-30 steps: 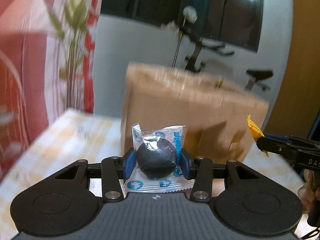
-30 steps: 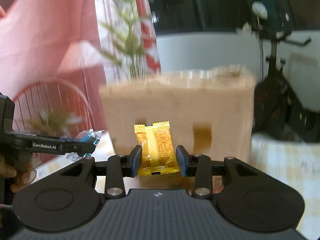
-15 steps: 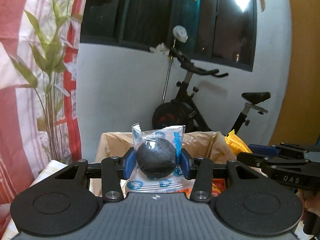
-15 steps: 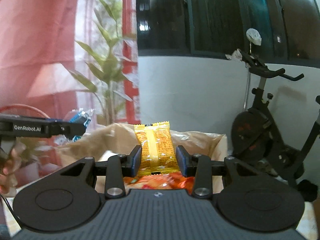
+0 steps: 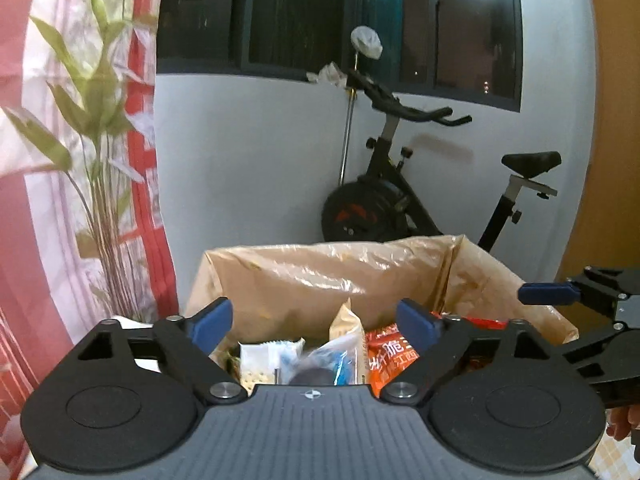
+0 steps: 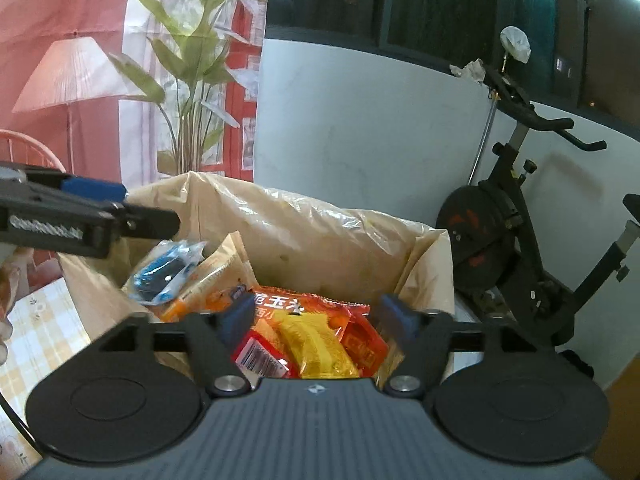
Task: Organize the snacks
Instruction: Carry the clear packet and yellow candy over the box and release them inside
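Opening left gripper [image 5: 314, 322] and right gripper [image 6: 318, 316] above lined box [image 5: 320, 276]

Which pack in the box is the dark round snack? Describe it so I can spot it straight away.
Find the cardboard box lined with a clear plastic bag, in front of the exercise bike. In the right wrist view, look to its left side, on top of the pile. The dark round snack is the only clear wrapper with blue print among orange, red and yellow packs.

A lined box [image 6: 304, 232] stands on the checked tablecloth [image 6: 44, 328].
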{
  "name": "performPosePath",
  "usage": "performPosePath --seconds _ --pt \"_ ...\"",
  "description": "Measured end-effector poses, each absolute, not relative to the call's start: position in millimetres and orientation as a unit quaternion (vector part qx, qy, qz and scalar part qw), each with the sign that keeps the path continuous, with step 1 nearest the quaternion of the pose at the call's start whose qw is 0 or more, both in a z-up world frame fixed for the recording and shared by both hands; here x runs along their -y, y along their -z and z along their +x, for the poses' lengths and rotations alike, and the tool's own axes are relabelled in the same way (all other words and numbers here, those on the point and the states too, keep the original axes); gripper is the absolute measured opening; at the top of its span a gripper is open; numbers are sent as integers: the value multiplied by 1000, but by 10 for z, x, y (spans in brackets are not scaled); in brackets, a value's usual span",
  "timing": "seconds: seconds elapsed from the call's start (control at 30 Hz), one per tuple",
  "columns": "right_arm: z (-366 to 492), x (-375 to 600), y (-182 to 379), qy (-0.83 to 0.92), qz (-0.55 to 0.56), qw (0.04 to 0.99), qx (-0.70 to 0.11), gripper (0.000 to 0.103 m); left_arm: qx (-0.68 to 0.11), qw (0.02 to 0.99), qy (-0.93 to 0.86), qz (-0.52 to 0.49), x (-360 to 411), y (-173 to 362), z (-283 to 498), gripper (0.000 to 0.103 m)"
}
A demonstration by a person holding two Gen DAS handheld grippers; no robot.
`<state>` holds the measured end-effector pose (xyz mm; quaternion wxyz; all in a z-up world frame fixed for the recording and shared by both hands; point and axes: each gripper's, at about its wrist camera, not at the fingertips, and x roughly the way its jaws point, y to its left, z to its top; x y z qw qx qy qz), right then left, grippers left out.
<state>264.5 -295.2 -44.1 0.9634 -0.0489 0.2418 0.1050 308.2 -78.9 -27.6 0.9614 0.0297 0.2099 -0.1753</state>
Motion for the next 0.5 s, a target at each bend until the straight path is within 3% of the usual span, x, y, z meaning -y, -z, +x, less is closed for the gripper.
performPosePath --seconds 0.1,0.23,0.5 --pt "2573 2948 394 -101 -42 965 -240 84 -203 965 159 41 766 198 2986 97" --pt "2437 2922 266 -98 -36 971 -216 103 -206 968 139 44 734 99 2865 98" --pt "2098 2846 61 -93 -15 975 -199 103 -197 970 135 52 544 -66 2465 98"
